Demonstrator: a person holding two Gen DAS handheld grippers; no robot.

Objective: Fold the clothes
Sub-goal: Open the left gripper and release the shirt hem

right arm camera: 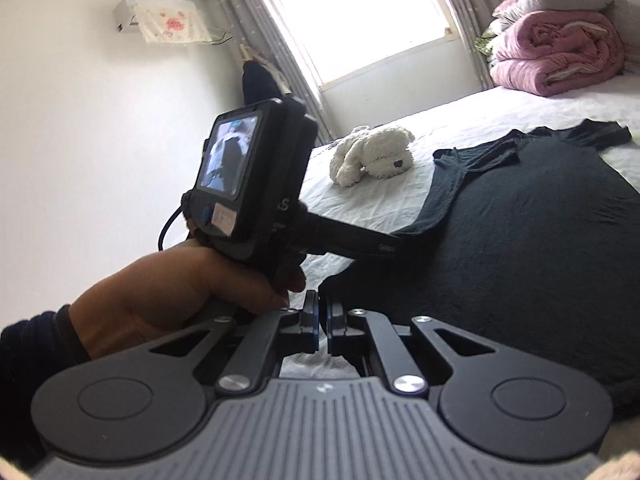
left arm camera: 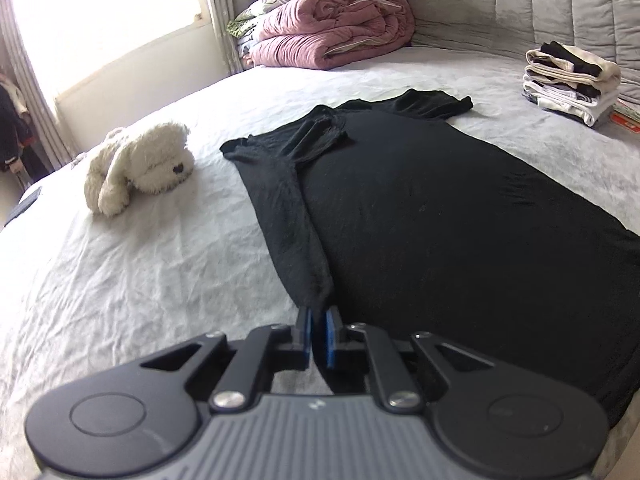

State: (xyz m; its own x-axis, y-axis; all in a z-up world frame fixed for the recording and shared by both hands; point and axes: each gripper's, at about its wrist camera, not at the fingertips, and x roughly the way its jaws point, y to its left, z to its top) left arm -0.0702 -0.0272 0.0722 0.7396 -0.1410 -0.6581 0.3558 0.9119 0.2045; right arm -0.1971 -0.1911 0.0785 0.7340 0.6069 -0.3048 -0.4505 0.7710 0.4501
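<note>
Both claws are pinched closed: the left claw [left arm camera: 317, 316] angles downward, gripped by the person's left hand [right arm camera: 192, 280]; the right claw [right arm camera: 322, 312] sits nearly level.

Left of the left gripper [left arm camera: 318, 316] the sheet [left arm camera: 132, 280] lies bare up to the plush dog [left arm camera: 140, 168]. Ahead the black shirt [left arm camera: 440, 208] covers the bed. Far ahead stand the pink quilt [left arm camera: 336, 28] and, to the right, a clothes stack [left arm camera: 572, 80].
</note>
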